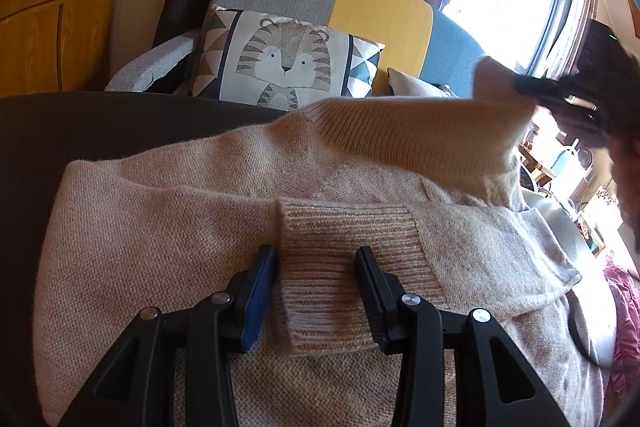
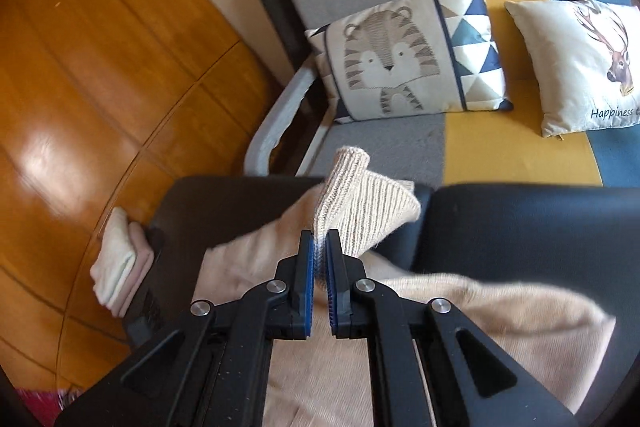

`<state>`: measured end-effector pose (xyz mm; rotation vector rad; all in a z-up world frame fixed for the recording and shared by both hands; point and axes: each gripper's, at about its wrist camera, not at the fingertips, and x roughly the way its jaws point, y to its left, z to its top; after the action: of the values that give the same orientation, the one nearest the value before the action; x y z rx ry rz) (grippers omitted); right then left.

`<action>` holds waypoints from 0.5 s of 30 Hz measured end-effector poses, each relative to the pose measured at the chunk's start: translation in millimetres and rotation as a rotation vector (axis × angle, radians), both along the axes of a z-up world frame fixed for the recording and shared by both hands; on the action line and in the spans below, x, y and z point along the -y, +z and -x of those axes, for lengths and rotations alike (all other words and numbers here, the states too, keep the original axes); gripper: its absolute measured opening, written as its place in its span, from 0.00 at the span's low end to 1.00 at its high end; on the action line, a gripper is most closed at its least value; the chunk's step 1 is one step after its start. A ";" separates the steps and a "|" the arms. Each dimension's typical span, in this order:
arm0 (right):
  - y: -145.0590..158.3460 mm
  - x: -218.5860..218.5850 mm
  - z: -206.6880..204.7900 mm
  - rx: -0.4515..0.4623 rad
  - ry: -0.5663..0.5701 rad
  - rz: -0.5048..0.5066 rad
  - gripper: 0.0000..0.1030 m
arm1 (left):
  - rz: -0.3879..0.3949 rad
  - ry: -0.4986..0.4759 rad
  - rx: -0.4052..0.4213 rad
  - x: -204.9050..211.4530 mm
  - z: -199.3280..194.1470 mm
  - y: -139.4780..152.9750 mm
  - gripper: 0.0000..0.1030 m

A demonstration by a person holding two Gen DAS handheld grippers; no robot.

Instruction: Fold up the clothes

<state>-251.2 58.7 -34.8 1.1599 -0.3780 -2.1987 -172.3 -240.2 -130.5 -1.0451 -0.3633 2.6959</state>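
A beige knit sweater (image 1: 168, 227) lies spread on a dark table (image 1: 80, 131), with one sleeve folded across its body so the ribbed cuff (image 1: 344, 267) rests on top. The left tongs (image 1: 318, 259) stand wide apart, one finger on each side of that cuff, low over the fabric; actual contact cannot be confirmed. The right tongs (image 2: 319, 247) are closed narrow on a ribbed edge (image 2: 360, 195) of the same sweater, holding it lifted above the table so the cloth slopes up from the body. In the left wrist view the raised portion stretches toward the right tongs (image 1: 536, 91) near the window. A small stack of folded cloths (image 2: 120, 263) sits at the table's left edge. A sofa with a tiger cushion (image 2: 400, 55) stands behind the table.
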 end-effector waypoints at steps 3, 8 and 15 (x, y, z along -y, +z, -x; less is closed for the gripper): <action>-8.9 -2.9 -40.1 -0.016 0.042 -0.021 0.05 | 0.006 0.000 0.008 -0.5 0.8 0.8 0.41; -55.1 -16.1 -89.0 0.015 0.025 -0.100 0.05 | 0.035 0.010 0.030 -2.6 -5.9 8.7 0.41; -82.3 -39.3 -99.9 0.062 -0.079 -0.004 0.21 | 0.077 0.023 0.061 -5.5 -16.0 20.2 0.42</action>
<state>-151.3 98.1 -117.1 1.2365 -0.4529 -2.2357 -156.3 -234.7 -110.4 -1.1539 -0.2858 2.7231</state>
